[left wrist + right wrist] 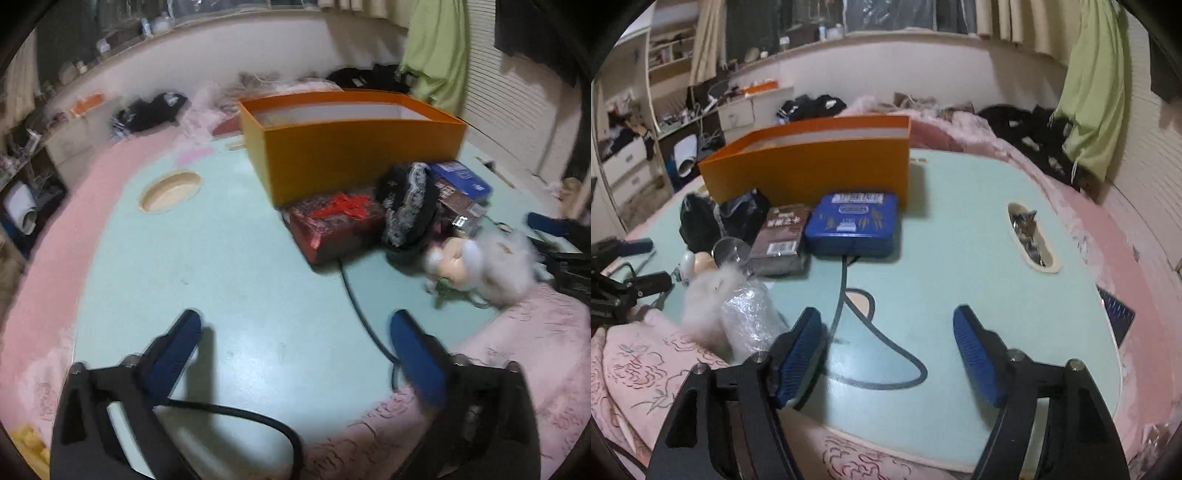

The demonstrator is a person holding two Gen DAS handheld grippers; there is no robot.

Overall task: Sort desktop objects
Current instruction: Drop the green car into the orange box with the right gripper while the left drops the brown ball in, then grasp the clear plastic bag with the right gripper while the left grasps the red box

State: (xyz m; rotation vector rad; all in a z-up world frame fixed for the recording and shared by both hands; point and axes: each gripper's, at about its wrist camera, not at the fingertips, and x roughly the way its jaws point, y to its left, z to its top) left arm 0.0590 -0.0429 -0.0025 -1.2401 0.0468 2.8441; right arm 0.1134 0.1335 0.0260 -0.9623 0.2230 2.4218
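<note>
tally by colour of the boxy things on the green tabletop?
Orange: 1, the open box
Blue: 1, the flat tin
Brown: 1, the packet beside the tin
Red: 1, the wrapped pack
Total: 4
The soft clutter (black fabric, white fluff, bubble wrap) is not counted.

The counter [960, 240] is smooth, pale green and faintly glossy. The orange box [812, 166] looks like matt card. The blue tin [851, 225] has a printed, slightly shiny lid. The red packet [332, 225] is glossy wrap. Bubble wrap [750, 314] is clear plastic beside white fluff [705, 299]. Pink cloth [639, 369] looks soft and quilted.
</note>
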